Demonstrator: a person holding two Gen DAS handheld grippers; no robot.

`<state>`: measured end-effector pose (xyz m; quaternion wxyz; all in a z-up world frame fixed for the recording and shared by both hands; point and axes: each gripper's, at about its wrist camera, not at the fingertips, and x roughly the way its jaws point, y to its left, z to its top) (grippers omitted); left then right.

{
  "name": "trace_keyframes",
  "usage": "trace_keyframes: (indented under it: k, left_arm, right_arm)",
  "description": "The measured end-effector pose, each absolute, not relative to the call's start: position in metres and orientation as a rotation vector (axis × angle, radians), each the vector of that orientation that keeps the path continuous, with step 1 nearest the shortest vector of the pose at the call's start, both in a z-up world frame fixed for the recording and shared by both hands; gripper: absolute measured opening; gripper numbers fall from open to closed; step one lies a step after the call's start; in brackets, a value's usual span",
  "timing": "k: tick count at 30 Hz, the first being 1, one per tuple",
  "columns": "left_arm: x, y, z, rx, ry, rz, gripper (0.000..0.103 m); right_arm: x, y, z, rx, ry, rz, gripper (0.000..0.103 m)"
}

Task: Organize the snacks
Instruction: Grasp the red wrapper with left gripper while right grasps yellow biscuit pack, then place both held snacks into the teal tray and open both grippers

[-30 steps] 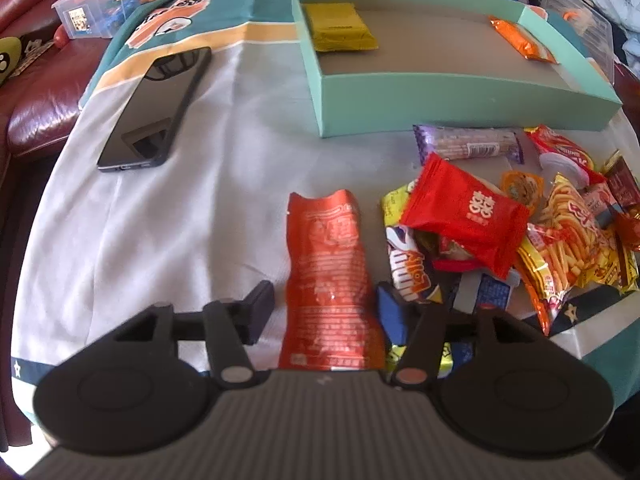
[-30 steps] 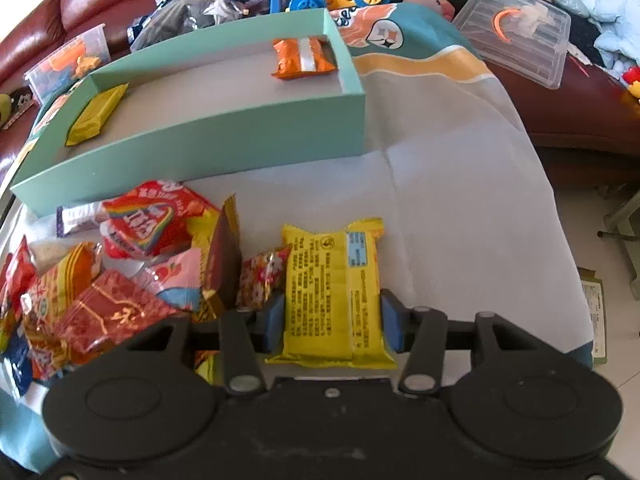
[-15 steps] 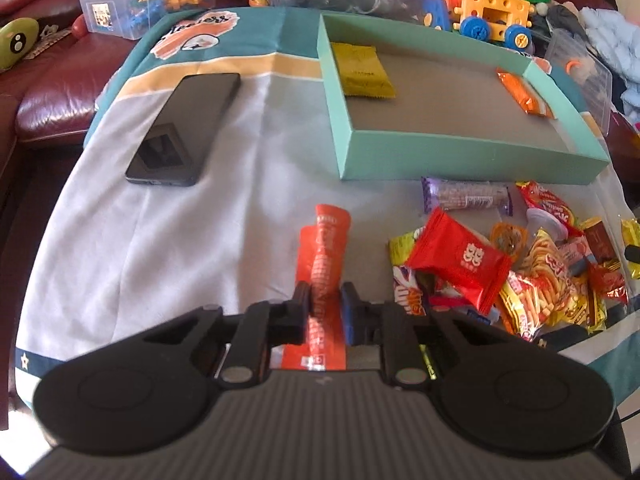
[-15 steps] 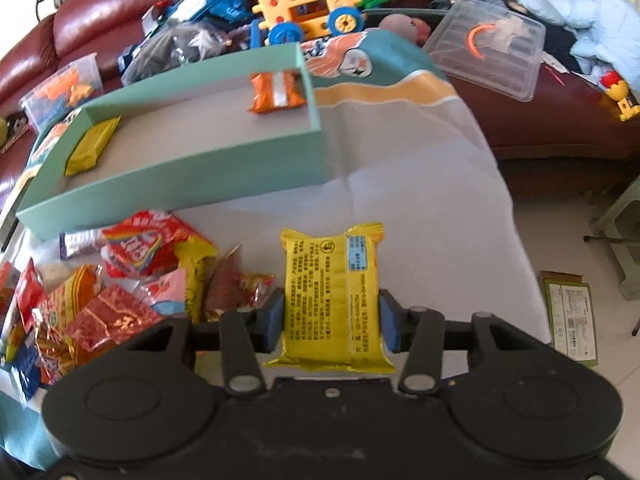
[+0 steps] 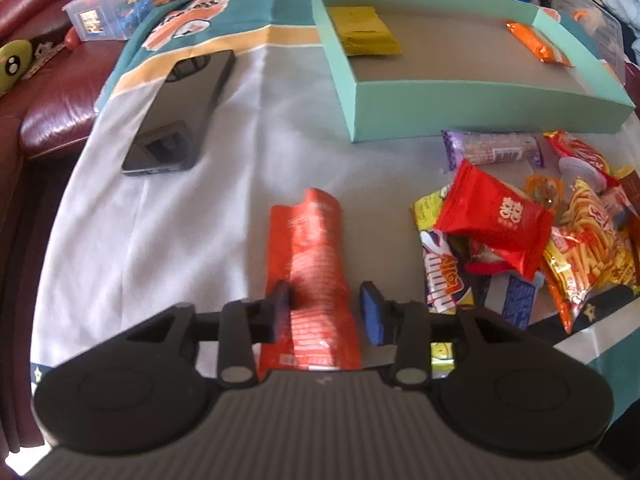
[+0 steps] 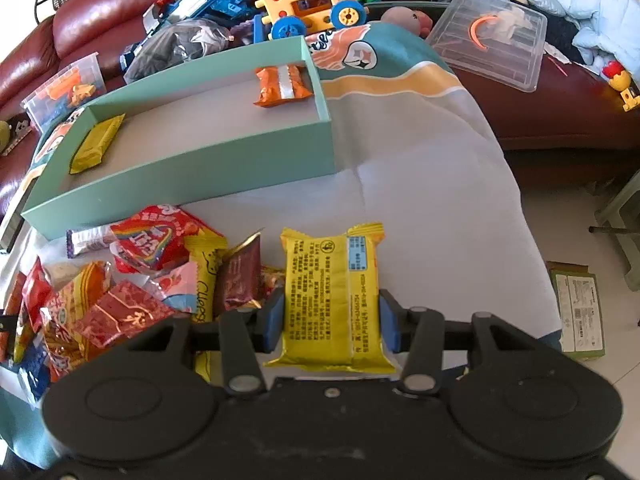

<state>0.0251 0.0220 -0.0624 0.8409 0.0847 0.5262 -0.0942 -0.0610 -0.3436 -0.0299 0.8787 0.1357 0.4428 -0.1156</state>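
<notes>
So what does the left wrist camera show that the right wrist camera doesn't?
Only the left wrist view shows the black phone lying on the cloth, and the left gripper, its jaws opening with the long orange packet between them.

Only the right wrist view shows the right gripper shut on the yellow packet, the clear plastic lid on the sofa, and the floor.

Both show the teal box with a yellow snack and an orange snack inside, and the snack pile in front of it.
</notes>
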Motion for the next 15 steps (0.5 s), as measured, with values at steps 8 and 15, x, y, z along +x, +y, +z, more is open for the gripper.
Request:
trace_keyframes:
  k: [8, 15]
  left_arm:
    - [0.029, 0.061, -0.054, -0.023, 1.105, -0.162, 0.012]
    - [0.031, 0.054, -0.008, -0.044, 1.009, -0.218, 0.012]
  right_arm:
    - [-0.061, -0.341, -0.028, 0.285, 0.915, -0.246, 0.047]
    - [-0.057, -0.339, -0.010, 0.289, 0.856, -0.225, 0.047]
